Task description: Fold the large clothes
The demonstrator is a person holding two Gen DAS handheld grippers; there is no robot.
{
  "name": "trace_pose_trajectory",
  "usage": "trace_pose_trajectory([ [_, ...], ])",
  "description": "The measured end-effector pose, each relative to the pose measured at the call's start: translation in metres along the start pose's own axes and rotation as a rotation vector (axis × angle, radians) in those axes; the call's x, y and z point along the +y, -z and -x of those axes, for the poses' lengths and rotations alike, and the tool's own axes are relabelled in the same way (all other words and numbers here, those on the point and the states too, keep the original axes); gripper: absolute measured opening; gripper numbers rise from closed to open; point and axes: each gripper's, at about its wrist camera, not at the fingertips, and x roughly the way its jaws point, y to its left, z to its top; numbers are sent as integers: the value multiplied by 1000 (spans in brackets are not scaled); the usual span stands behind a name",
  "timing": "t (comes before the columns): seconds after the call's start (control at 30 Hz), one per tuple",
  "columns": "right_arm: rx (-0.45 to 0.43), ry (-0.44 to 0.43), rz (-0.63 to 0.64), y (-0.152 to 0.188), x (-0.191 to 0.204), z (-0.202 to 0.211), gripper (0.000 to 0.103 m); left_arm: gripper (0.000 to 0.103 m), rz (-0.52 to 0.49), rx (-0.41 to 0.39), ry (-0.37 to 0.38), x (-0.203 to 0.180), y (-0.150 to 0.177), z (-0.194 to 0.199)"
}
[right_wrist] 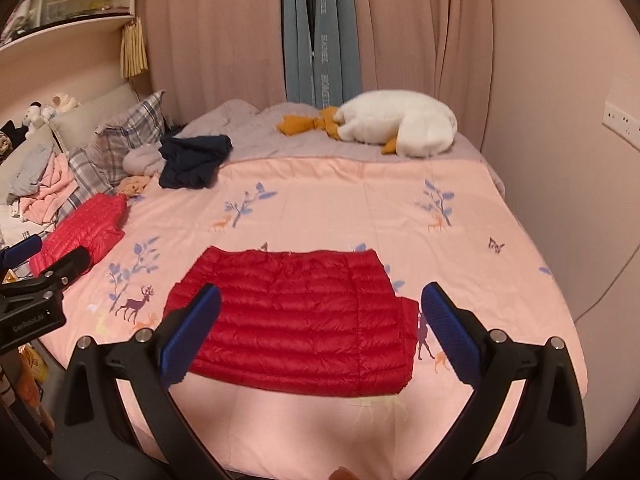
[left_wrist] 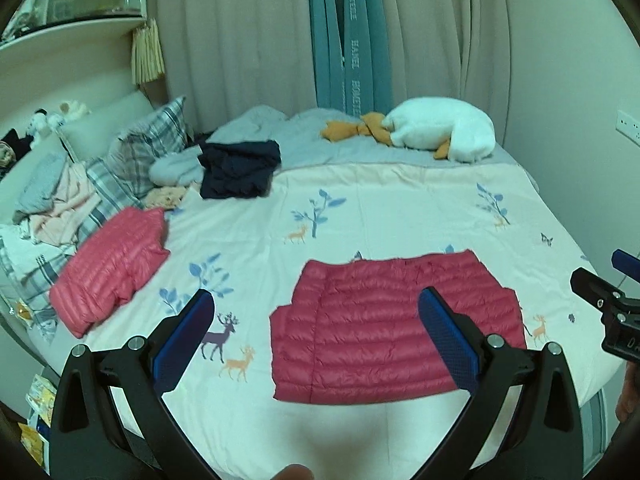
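Note:
A red quilted down jacket (left_wrist: 396, 328) (right_wrist: 296, 320) lies flat, folded into a rough rectangle, near the front edge of the bed. A second red down jacket (left_wrist: 110, 270) (right_wrist: 80, 236) sits folded at the left by the pillows. A dark navy garment (left_wrist: 238, 174) (right_wrist: 194, 162) lies crumpled further back. My left gripper (left_wrist: 316, 322) hovers open above the near jacket's left part, holding nothing. My right gripper (right_wrist: 320, 318) hovers open over the same jacket, also with nothing in it. Each gripper shows at the edge of the other's view.
The bed has a pink cover (right_wrist: 360, 208) printed with deer and plants. A white plush goose (left_wrist: 440, 130) (right_wrist: 400, 124) lies at the back. Plaid pillows (left_wrist: 148, 146) and a heap of pale clothes (left_wrist: 56, 200) crowd the left side. Curtains (right_wrist: 400, 28) hang behind; a wall stands right.

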Motion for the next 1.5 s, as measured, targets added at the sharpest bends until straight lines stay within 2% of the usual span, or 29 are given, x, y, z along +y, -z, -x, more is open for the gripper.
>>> trace_pose_trajectory([
  [0.23, -9, -13, -1, 1, 1, 17, 101, 102, -13, -27, 19, -8, 0, 21],
  [0.43, 22, -12, 13, 11, 3, 16, 101, 102, 8, -29, 29, -6, 3, 28],
  [1.5, 59, -22, 8, 20, 5, 1, 101, 102, -31, 34, 36, -21, 13, 12],
])
